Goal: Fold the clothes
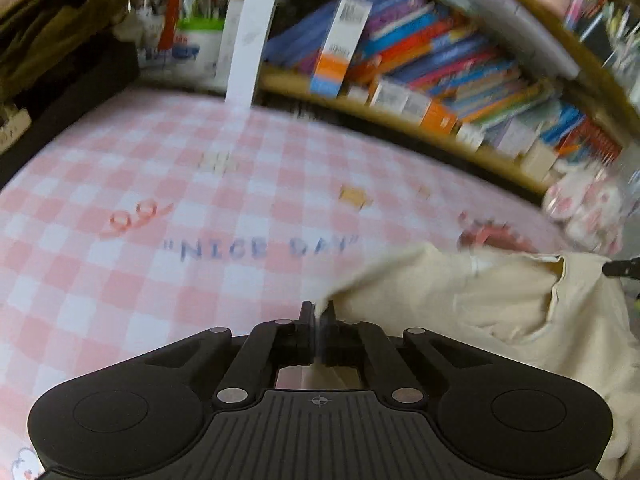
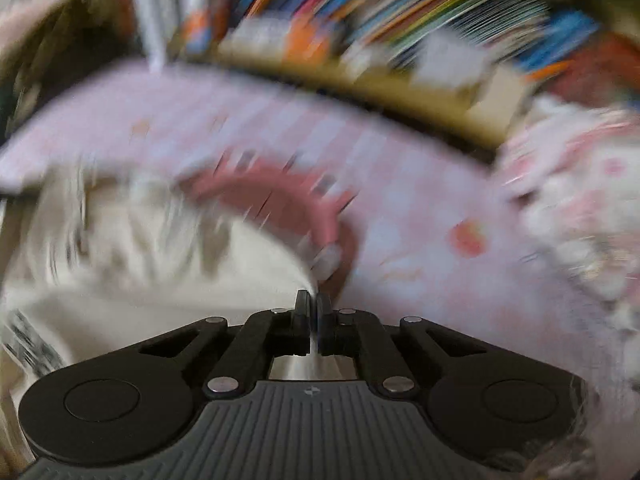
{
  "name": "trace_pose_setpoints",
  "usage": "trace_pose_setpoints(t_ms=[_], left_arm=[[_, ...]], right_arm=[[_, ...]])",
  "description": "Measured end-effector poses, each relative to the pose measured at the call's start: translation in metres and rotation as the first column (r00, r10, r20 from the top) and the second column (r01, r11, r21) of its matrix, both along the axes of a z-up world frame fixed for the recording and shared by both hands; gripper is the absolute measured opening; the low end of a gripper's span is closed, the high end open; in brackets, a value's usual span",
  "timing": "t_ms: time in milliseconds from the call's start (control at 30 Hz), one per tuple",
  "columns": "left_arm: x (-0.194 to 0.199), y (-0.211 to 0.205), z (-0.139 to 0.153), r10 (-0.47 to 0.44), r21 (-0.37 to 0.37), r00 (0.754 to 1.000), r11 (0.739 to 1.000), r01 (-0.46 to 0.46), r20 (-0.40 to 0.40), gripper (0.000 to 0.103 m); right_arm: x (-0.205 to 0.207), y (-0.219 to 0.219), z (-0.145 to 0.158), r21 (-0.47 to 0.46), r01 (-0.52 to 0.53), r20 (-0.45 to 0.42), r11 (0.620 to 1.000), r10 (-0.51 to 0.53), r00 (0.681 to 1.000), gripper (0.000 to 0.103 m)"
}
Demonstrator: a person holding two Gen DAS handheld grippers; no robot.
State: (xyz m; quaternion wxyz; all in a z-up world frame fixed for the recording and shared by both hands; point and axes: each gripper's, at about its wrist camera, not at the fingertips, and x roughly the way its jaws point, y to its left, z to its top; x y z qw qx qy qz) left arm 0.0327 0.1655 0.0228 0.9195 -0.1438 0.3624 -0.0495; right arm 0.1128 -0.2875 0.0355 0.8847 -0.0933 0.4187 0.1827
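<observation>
Cream cotton garment (image 1: 500, 312) hangs bunched over the pink-checked desk cloth (image 1: 160, 208), each hand-held gripper clamped on an edge: left (image 1: 319, 312), right (image 2: 313, 300). Right view is blurred, probably mid-swing. We'd keep both pinches tight, tension even, and lay it flat before creasing.

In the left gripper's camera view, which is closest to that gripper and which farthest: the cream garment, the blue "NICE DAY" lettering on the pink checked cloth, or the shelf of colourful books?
1. Cream garment: pinched in the left gripper, trailing to the right.
2. Blue "NICE DAY" lettering: on the pink checked cloth, just ahead.
3. Shelf of colourful books: beyond the cloth's far edge, at the back right.
</observation>
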Motion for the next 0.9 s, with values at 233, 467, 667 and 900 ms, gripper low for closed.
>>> trace_pose_setpoints(t_ms=[233, 467, 667, 900], left_arm=[[0.014, -0.023, 0.007, -0.116, 0.140, 0.993, 0.983, 0.116, -0.012, 0.009], [0.036, -0.056, 0.014, -0.313, 0.322, 0.949, 0.895, 0.309, -0.039, 0.020], [0.056, -0.085, 0.019, -0.466, 0.462, 0.880, 0.763, 0.452, -0.092, 0.039], [0.088, -0.095, 0.000, -0.549, 0.431, 0.804, 0.684, 0.589, -0.228, 0.048]], right_arm=[[-0.017, -0.035, 0.016, 0.000, 0.038, 0.064, 0.999, -0.038, 0.997, 0.003], [-0.014, -0.024, -0.016, -0.142, -0.041, -0.020, 0.989, 0.038, 0.999, 0.006], [-0.008, 0.007, -0.012, -0.202, -0.274, -0.043, 0.940, 0.271, 0.962, 0.034], [0.012, 0.048, -0.031, -0.296, -0.514, -0.151, 0.805, 0.491, 0.858, 0.041]])
